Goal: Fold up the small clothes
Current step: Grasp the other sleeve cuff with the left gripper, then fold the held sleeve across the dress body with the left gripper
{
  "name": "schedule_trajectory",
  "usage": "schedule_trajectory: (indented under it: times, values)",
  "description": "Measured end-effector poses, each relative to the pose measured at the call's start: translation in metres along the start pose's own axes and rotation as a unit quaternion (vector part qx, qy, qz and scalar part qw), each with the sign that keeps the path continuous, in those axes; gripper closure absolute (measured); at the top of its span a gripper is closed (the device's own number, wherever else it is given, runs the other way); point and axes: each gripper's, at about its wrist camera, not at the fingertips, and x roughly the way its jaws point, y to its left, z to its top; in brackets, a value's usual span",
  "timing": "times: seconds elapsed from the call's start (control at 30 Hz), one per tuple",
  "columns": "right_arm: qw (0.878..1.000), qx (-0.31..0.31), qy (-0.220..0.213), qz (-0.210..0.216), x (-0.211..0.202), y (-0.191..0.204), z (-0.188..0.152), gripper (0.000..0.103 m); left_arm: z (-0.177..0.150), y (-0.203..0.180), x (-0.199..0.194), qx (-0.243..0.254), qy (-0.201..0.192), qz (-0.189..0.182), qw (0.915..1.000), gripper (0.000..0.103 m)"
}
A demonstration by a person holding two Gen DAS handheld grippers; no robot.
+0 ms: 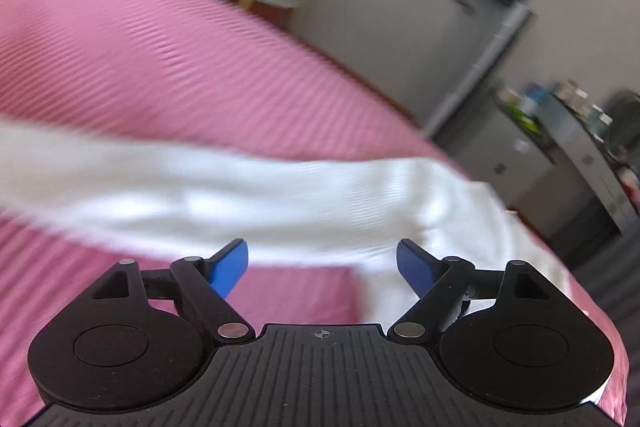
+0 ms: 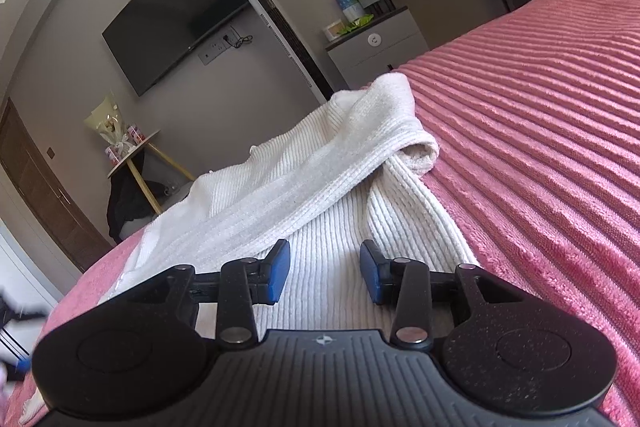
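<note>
white ribbed garment [image 2: 304, 187] lies rumpled on pink bedspread [image 2: 540, 147], both claws empty.

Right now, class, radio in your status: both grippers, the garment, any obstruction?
Left gripper open, empty. Right gripper open over white ribbed knit garment, partly folded on pink ribbed bedspread. No obstruction seen.

Between my left gripper [image 1: 322, 259] fingers the gap is wide with only white garment [image 1: 256, 195] below, my right gripper [image 2: 325, 269] fingers stand parted over flat ribbed cloth, a rolled sleeve [image 2: 412, 143] rises ahead, and bare pink bedspread [image 2: 540, 147] lies free to its right.
</note>
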Motion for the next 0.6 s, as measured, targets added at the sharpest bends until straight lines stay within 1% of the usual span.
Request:
schedule_trajectory:
  times: [0.03,0.07,0.1,0.13,0.17,0.23,0.33,0.43,0.5,0.6]
  values:
    - [1.0,-0.002,-0.003,0.001,-0.003,0.001,0.0,0.056,-0.003,0.015,-0.007,-0.011,0.003,0.012,0.9999,0.016]
    - [1.0,-0.006,-0.006,-0.002,-0.006,0.004,0.0,0.053,-0.005,0.029,-0.013,-0.022,0.004,0.022,0.9995,0.014]
    - [1.0,-0.013,-0.007,-0.006,-0.01,0.009,-0.001,0.046,-0.004,0.044,-0.017,-0.034,0.007,0.029,0.999,0.013]
    - [1.0,-0.023,-0.007,-0.01,-0.013,0.014,-0.002,0.041,-0.002,0.056,-0.021,-0.049,0.008,0.035,0.9982,0.013]
    - [0.999,-0.033,-0.007,-0.013,-0.017,0.02,-0.004,0.04,0.002,0.07,-0.024,-0.07,0.005,0.037,0.9969,0.012]
    - [0.999,-0.042,-0.006,-0.014,-0.023,0.029,-0.008,0.039,0.009,0.096,-0.031,-0.114,-0.018,0.036,0.9926,0.012]
    - [0.999,-0.04,-0.001,-0.012,-0.03,0.04,-0.012,0.039,0.016,0.134,-0.033,-0.192,-0.039,0.027,0.9802,0.012]
    - [0.999,-0.045,0.005,-0.012,-0.034,0.048,-0.015,0.039,0.02,0.162,-0.03,-0.239,-0.055,0.029,0.969,0.014]
    - [0.998,-0.054,0.01,-0.01,-0.036,0.055,-0.018,0.039,0.022,0.178,-0.026,-0.264,-0.068,0.023,0.962,0.019]
    - [0.997,-0.069,0.017,-0.005,-0.035,0.062,-0.024,0.039,0.029,0.193,-0.022,-0.3,-0.089,0.028,0.9495,0.034]
